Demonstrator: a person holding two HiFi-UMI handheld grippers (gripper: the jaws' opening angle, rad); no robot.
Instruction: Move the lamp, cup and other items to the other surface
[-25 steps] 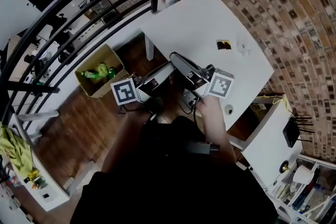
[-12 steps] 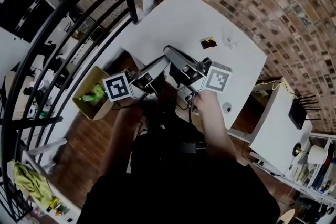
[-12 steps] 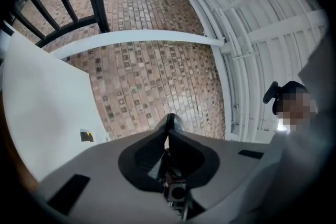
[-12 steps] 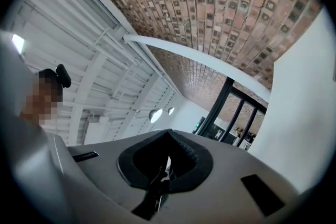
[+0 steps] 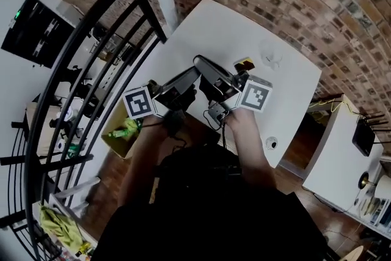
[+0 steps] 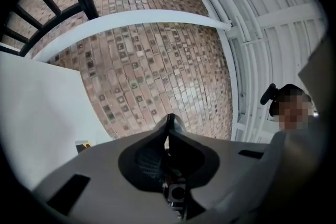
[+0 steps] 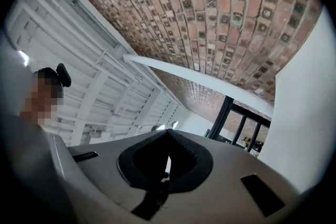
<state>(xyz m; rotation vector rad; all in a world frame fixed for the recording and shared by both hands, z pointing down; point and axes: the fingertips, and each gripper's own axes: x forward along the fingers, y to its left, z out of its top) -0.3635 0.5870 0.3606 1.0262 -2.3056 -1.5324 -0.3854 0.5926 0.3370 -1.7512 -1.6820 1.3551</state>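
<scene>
White tabletop (image 5: 201, 27) holds small yellow-black item (image 5: 244, 63), pale clear object (image 5: 270, 59) at its 3 o'clock. Jaws together, empty: left tool (image 6: 169, 120), right tool (image 7: 168, 134). No lamp, cup in view; nothing carried, small items likely left to move.

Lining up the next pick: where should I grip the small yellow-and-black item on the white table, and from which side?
Likely across its narrower sides, coming from above: the yellow-and-black item lies low on the white table with bare surface around it. Its finer shape is too small to tell.
</scene>
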